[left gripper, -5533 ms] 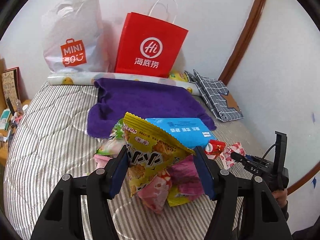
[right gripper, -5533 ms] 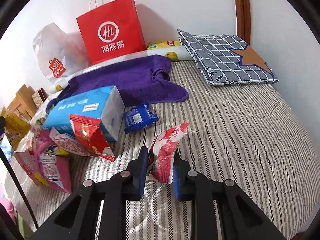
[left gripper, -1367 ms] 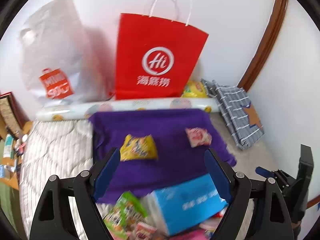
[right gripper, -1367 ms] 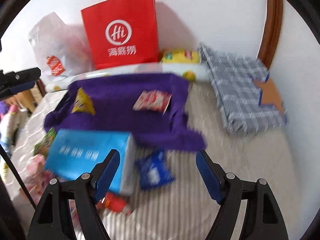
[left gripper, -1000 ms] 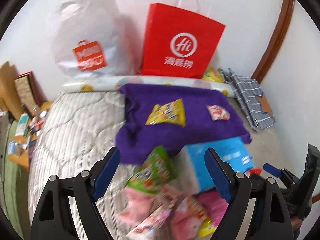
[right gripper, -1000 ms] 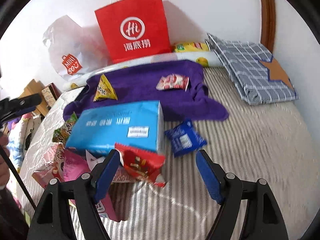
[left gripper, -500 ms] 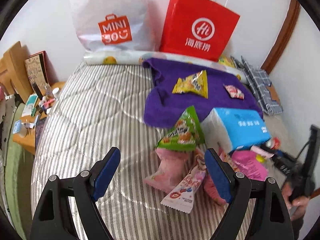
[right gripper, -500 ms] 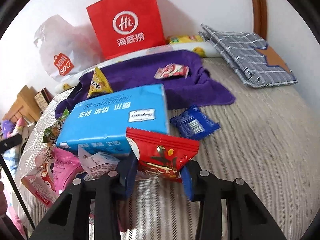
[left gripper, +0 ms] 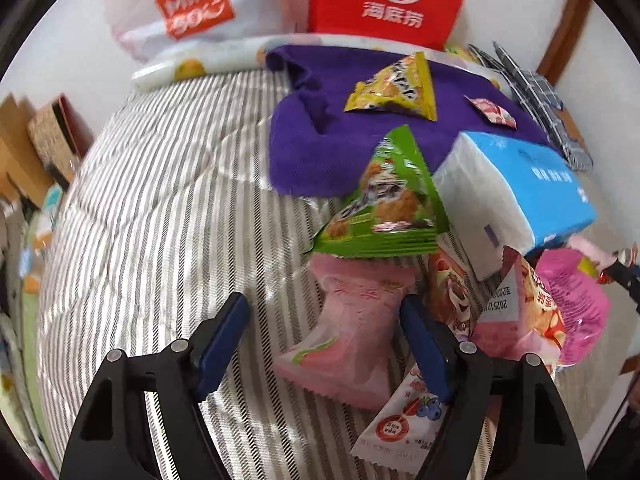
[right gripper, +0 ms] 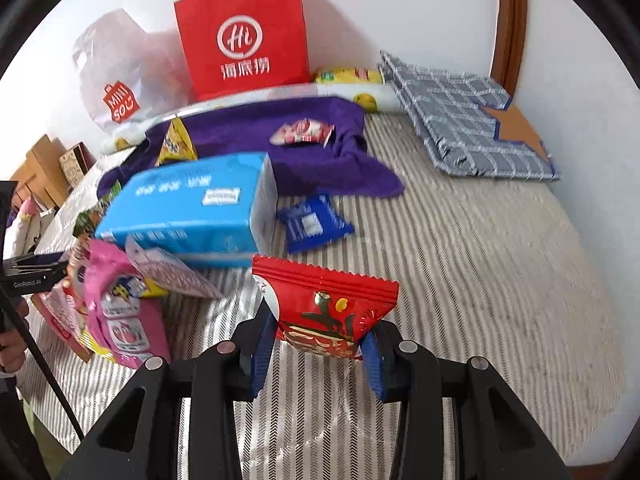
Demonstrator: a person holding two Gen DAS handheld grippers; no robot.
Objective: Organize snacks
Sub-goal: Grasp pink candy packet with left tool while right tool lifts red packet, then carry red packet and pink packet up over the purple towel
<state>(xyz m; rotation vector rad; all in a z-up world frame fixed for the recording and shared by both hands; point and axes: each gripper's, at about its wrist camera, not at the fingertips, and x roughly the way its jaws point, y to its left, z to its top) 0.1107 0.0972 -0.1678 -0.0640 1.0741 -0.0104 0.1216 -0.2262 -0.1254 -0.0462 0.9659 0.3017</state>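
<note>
My right gripper (right gripper: 318, 354) is shut on a red snack packet (right gripper: 326, 308) and holds it just above the striped bed. My left gripper (left gripper: 324, 344) is open, its jaws on either side of a pink snack packet (left gripper: 352, 336) that lies on the bed. A green triangular packet (left gripper: 388, 200) leans just beyond it. A yellow packet (left gripper: 396, 86) and a small red-white packet (left gripper: 490, 110) lie on the purple towel (left gripper: 304, 152). A blue packet (right gripper: 314, 222) lies beside the blue tissue pack (right gripper: 188, 204). More pink packets (right gripper: 120, 308) are piled at the left.
A red paper bag (right gripper: 244, 36) and a white plastic bag (right gripper: 120, 76) stand against the wall behind the towel. A grey checked cushion (right gripper: 464, 120) lies at the back right. Cardboard boxes (left gripper: 44, 140) stand beyond the bed's left edge.
My right gripper has shut on the red packet and lifted it slightly. My left gripper has dropped closer to the bed, with the pink packet now between its open jaws.
</note>
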